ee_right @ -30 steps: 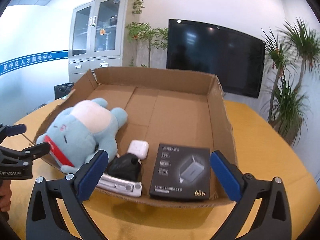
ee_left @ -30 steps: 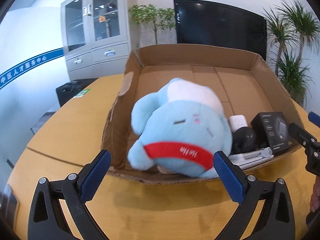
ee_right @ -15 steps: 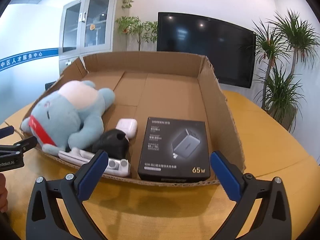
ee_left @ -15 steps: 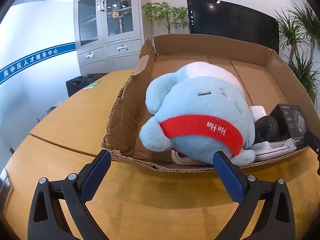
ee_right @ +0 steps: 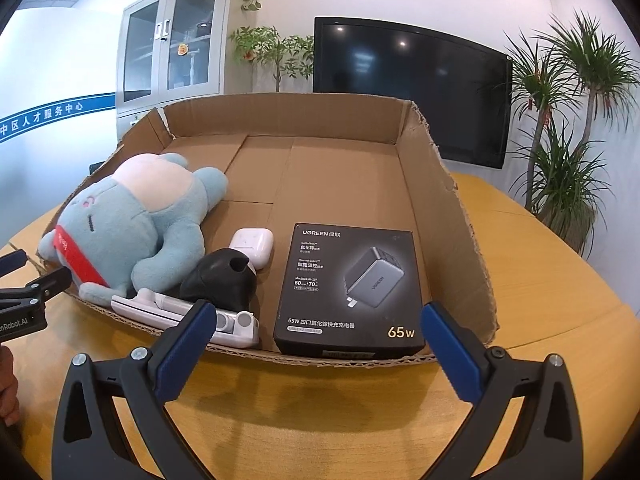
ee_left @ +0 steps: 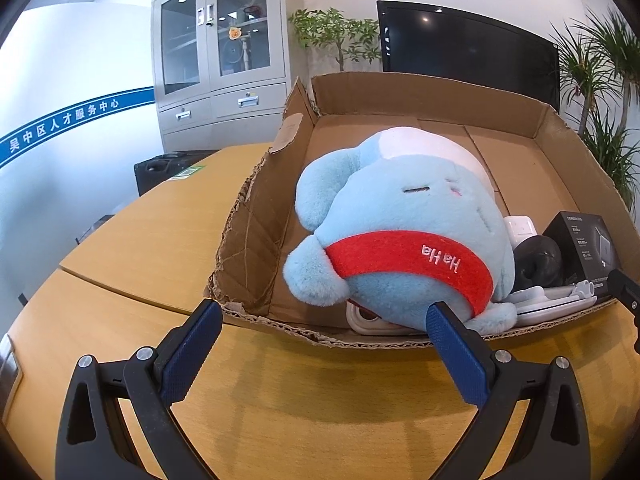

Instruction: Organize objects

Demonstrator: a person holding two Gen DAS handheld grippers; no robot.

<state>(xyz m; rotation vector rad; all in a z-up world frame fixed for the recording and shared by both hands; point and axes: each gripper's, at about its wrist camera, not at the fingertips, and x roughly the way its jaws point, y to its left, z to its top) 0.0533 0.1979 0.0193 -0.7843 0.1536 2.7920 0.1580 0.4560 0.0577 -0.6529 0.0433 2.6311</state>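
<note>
Both held wide open over the worktop: left gripper just short of blue plush in cardboard tray, near left; right gripper before black charger box, near right.

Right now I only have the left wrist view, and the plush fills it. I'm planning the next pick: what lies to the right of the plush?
Observer: A black charger box lies flat, label up, at the front edge of the carton.
Operator: Is the right gripper holding anything?
Observer: No. The right gripper is open and empty, over the table just short of the carton.
Operator: Any free floor?
Observer: Yes, the floor behind the charger box is bare up to the back wall.
</note>
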